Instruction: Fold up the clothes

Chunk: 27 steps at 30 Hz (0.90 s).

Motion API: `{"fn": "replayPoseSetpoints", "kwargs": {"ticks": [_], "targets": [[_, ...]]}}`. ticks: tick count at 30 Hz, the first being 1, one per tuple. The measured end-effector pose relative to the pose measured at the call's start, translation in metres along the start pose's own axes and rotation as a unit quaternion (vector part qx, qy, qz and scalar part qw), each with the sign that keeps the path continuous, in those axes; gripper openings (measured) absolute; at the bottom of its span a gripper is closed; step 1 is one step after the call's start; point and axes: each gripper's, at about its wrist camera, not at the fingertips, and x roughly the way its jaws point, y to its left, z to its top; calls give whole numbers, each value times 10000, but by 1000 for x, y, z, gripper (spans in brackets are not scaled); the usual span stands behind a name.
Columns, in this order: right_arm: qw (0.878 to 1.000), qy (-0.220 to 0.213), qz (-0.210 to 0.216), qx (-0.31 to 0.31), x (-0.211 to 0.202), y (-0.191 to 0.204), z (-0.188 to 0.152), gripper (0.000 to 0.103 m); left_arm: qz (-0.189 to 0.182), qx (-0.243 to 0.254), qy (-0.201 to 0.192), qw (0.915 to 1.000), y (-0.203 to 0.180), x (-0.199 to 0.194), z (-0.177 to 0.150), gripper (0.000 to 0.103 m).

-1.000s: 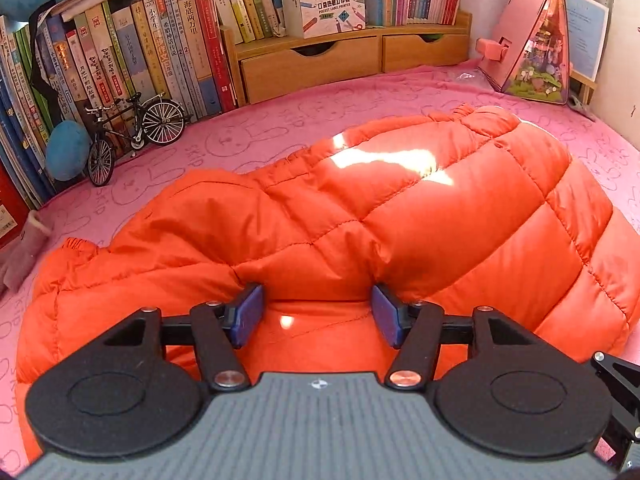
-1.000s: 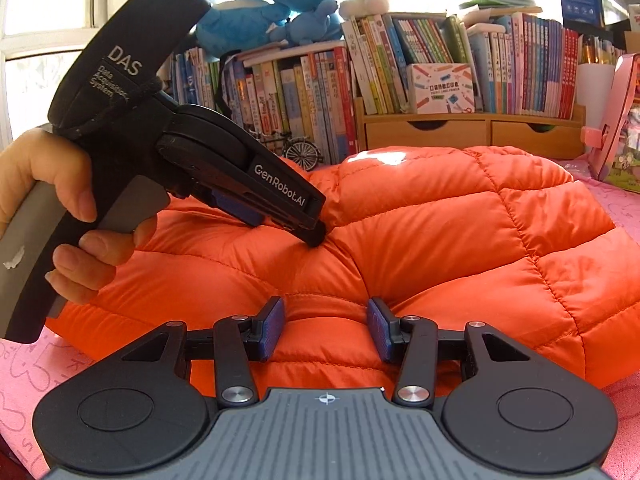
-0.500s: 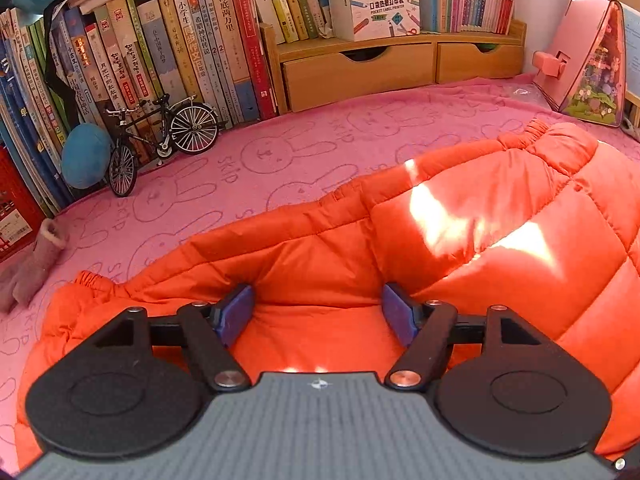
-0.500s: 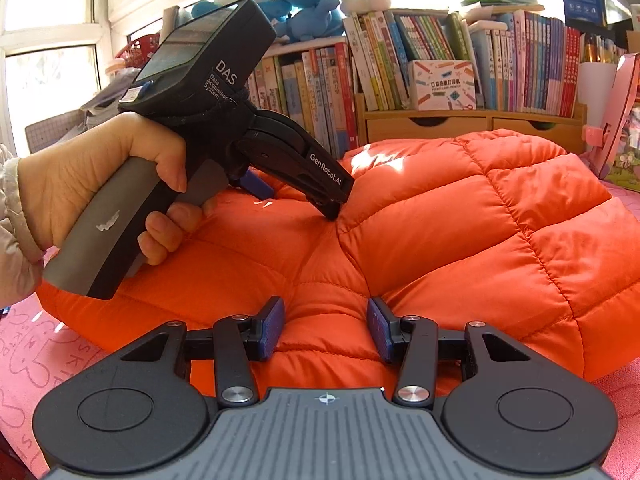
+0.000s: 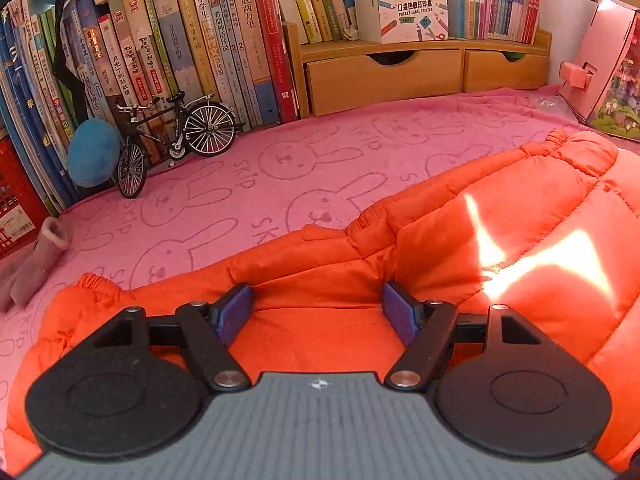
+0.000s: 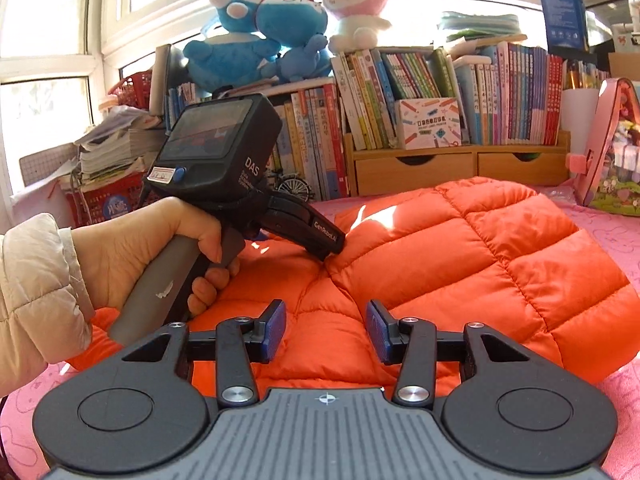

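Note:
An orange puffer jacket lies bunched on the pink bunny-print mat, with an elastic cuff at its left end. My left gripper is open and sits low over the jacket's near part, with fabric between its pads but not pinched. In the right wrist view, a hand holds the left gripper with its tip pressed into a crease of the jacket. My right gripper is open over the jacket's near edge, holding nothing.
Rows of books and a wooden drawer unit line the back. A model bicycle and a blue plush stand at the back left. A pink toy house stands at the right, and a pink sock lies at the left.
The jacket's puffed top has sunk and flattened, uncovering more pink mat behind it. The left gripper has tilted more upright with its tip still in the jacket. Both stayed open.

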Motion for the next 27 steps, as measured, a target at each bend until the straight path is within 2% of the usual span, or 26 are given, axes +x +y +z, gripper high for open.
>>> {"fn": "replayPoseSetpoints", "kwargs": {"ticks": [4, 6, 11, 21, 27], "targets": [[9991, 332, 161, 189, 24, 3, 5, 33, -51, -18, -35, 10000, 2, 0, -1, 73], [9976, 604, 227, 238, 31, 2, -4, 33, -58, -6, -50, 10000, 2, 0, -1, 73], [9965, 813, 199, 88, 18, -1, -22, 33, -65, 24, -106, 9999, 1, -1, -4, 73], [9963, 842, 80, -179, -2, 9, -38, 33, -53, 11, -150, 9999, 2, -1, -6, 73], [9964, 813, 24, -245, -12, 11, -43, 34, -10, -5, -43, 10000, 1, -1, -2, 74]]}}
